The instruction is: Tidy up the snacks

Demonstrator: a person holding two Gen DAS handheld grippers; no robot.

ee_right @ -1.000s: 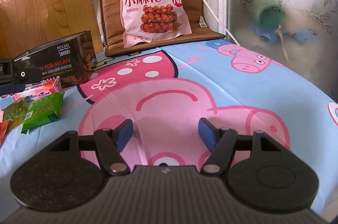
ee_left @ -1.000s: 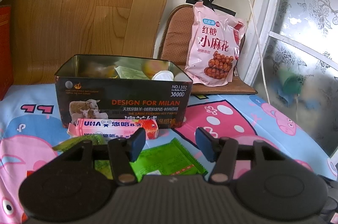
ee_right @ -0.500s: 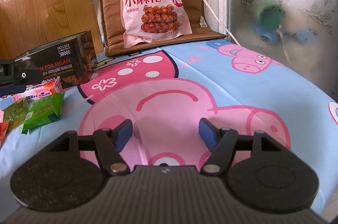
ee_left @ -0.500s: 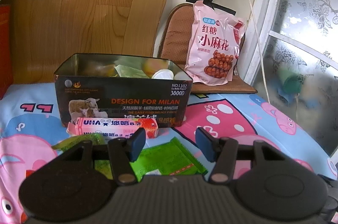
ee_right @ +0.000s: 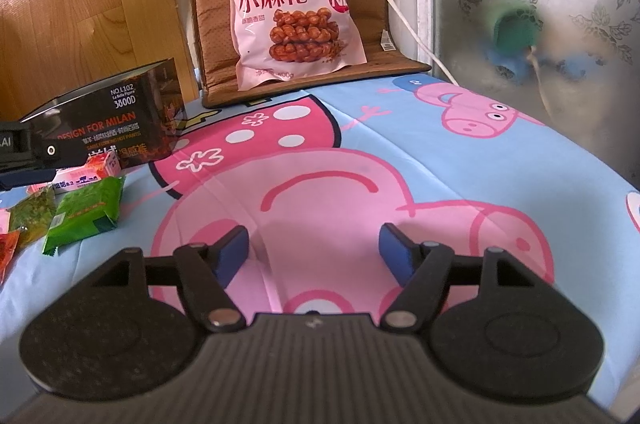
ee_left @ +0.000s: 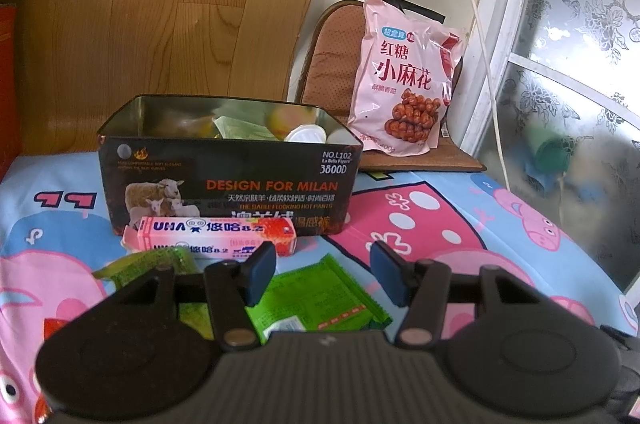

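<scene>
A black tin box (ee_left: 228, 191) printed "DESIGN FOR MILAN" stands open on the bed with several snacks inside; it also shows in the right wrist view (ee_right: 116, 127). A pink UHA candy box (ee_left: 212, 236) lies against its front. A green packet (ee_left: 316, 300) lies just under my left gripper (ee_left: 322, 276), which is open and empty above it. A second green packet (ee_left: 160, 260) lies to its left. My right gripper (ee_right: 314, 252) is open and empty over the pink cartoon sheet, right of the green packet (ee_right: 86, 216).
A large pink snack bag (ee_left: 404, 83) leans on a brown cushion (ee_left: 332, 63) at the back, also seen in the right wrist view (ee_right: 292, 11). A white cable (ee_left: 484, 63) hangs by the frosted window (ee_left: 576, 63). A red-orange packet (ee_right: 8, 252) lies at far left.
My left gripper has lifted very slightly; the tin and candy box sit a touch lower in view. The right gripper has not moved.
</scene>
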